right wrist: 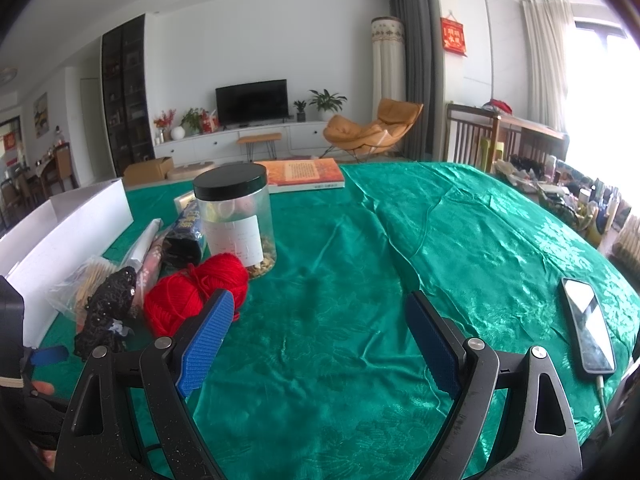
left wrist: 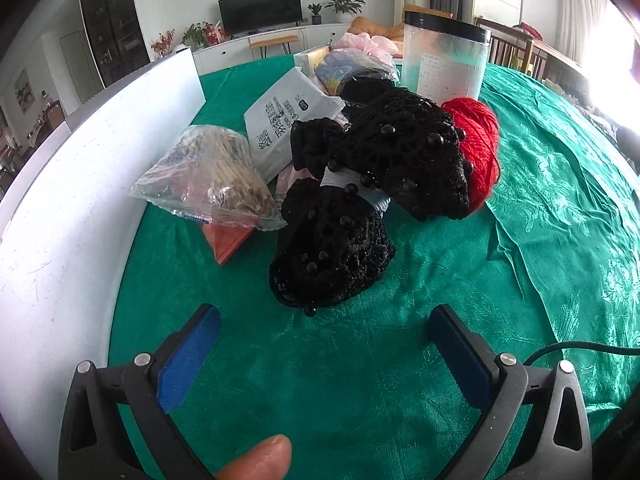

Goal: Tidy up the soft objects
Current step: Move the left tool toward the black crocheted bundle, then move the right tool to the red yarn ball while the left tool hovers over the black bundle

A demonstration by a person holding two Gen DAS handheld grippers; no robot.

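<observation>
Red yarn (right wrist: 196, 294) beside jar (right wrist: 236, 220), label seemingly illegible.

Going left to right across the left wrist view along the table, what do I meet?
white box wall → clear bag of sticks → black beaded lace piece → red yarn ball → bare green tablecloth
</observation>
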